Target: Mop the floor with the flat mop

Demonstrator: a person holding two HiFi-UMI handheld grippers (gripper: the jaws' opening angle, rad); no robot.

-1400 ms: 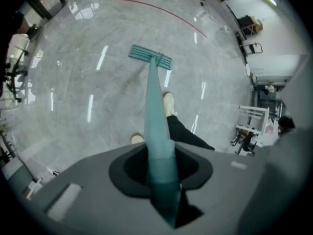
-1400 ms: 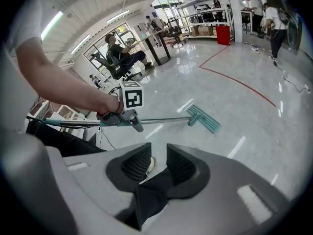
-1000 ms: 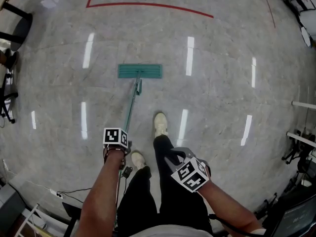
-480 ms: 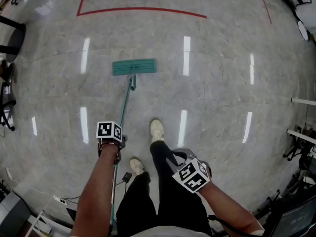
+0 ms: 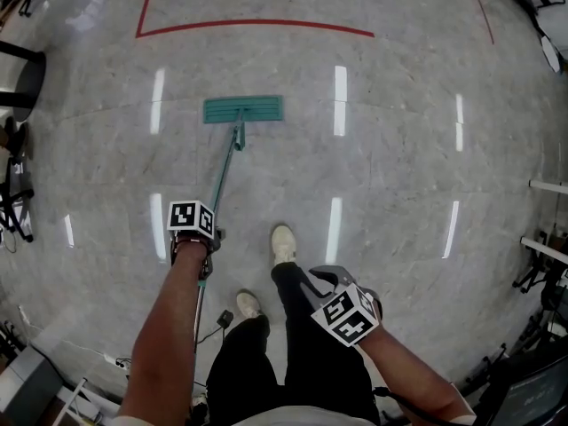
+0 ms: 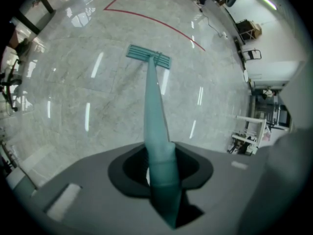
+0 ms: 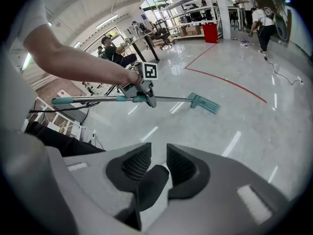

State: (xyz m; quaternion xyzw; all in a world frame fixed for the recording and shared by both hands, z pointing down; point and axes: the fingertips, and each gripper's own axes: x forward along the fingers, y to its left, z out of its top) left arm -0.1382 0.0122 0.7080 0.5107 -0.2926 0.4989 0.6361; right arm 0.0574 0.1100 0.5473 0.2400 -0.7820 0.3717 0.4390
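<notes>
The flat mop's teal head (image 5: 244, 108) lies flat on the grey stone floor, ahead and left of the person's feet. Its thin handle (image 5: 222, 174) slants back to my left gripper (image 5: 204, 254), which is shut on it near the middle of the pole. In the left gripper view the handle (image 6: 155, 116) runs out from between the jaws of my left gripper (image 6: 161, 155) to the mop head (image 6: 148, 57). My right gripper (image 5: 312, 280) hangs by the person's right leg, jaws slightly apart and holding nothing. Past the right gripper (image 7: 151, 163) I see the mop head (image 7: 204, 103).
A red line (image 5: 257, 23) is taped on the floor beyond the mop. A black stool (image 5: 19, 69) and chair legs stand at the left edge. Cables (image 5: 120, 355) trail behind the person on the left. Racks and equipment (image 5: 541, 273) line the right side.
The left gripper and the mop head have moved forward, away from the person. The person has stepped forward. The right gripper has barely moved.
</notes>
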